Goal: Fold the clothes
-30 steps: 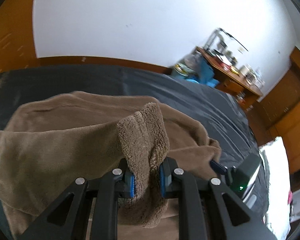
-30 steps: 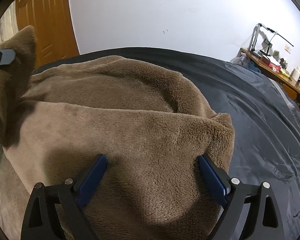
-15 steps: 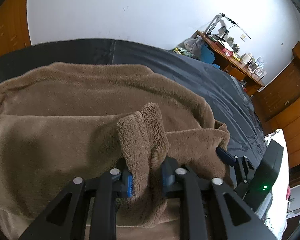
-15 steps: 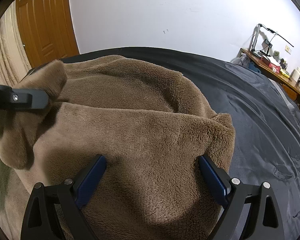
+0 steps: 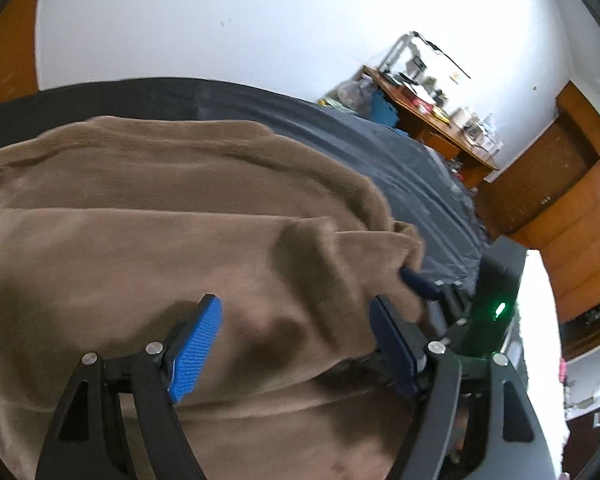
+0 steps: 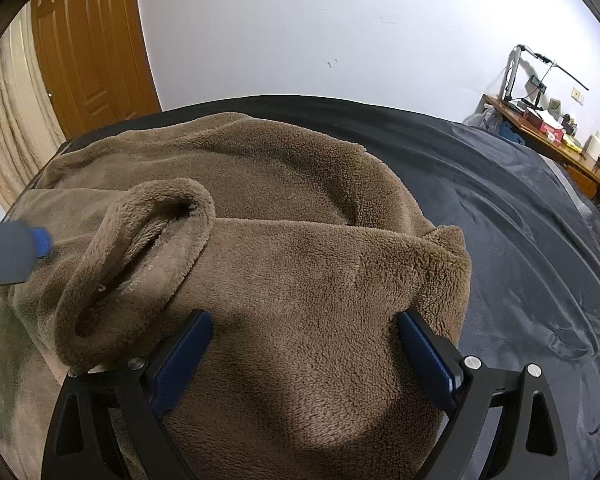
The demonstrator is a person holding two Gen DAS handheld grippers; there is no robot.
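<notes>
Fleece garment in plush brown (image 6: 300,280) lies folded over on a dark bedsheet (image 6: 520,220). Left gripper (image 5: 296,344), tilted downward, is opening, its pads clear of the cloth between them. Right gripper (image 6: 304,356) hangs spread over the fold's corner, gripping nothing. Next likely comes a fresh pinch for another fold.

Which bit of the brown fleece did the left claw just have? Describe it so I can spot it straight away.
Start at the dark bed sheet, then the brown fleece garment spread over it. Beside the left claw, whose jaws are opening, lies a curled cuff. It alone forms a rolled, open-mouthed loop; the rest lies in flat folds.
</notes>
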